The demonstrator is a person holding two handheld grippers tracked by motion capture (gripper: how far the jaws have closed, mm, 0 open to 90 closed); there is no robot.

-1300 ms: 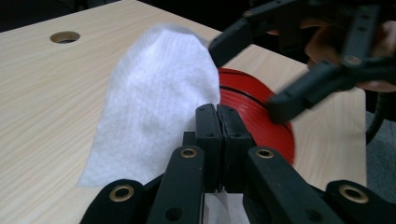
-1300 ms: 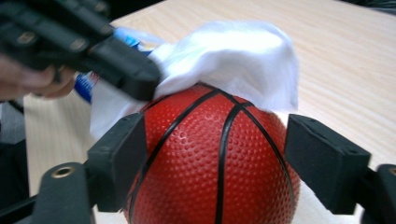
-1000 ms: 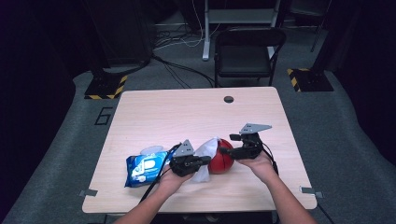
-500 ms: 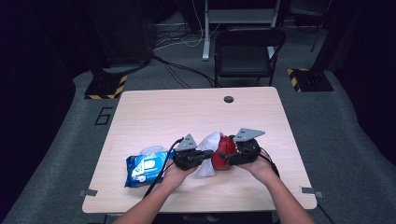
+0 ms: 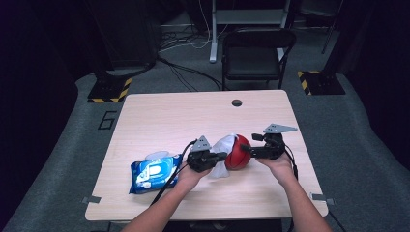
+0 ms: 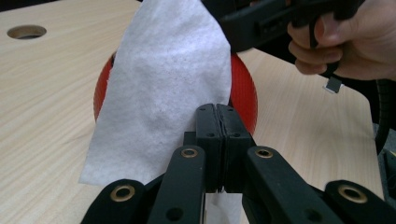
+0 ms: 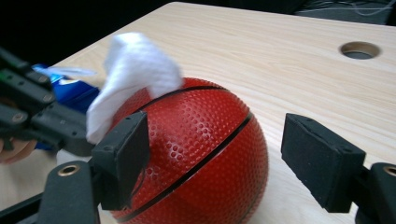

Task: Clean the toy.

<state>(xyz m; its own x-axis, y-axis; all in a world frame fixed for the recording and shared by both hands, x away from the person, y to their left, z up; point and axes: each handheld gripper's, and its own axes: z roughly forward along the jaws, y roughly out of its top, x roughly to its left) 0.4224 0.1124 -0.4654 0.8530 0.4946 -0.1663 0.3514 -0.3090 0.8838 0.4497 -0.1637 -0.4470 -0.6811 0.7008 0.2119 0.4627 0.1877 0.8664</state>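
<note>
Shifted left, the pebbled red ball [image 7: 196, 154] sits between the right gripper's [image 7: 233, 163] closing, parted fingers; left fingers pinch a soft wipe [image 6: 163, 88].

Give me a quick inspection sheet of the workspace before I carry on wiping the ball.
Surface: wooden table, round hole at far edge.
Job's things: red ball; white wipe draped against it.
Clutter: blue wipes pack.
Grippers: left gripper shut on the wipe; right gripper open, jaws around the ball, just been closing.
Cables: one trails from each gripper; more on the floor.
Surroundings: black chair, dark room.
</note>
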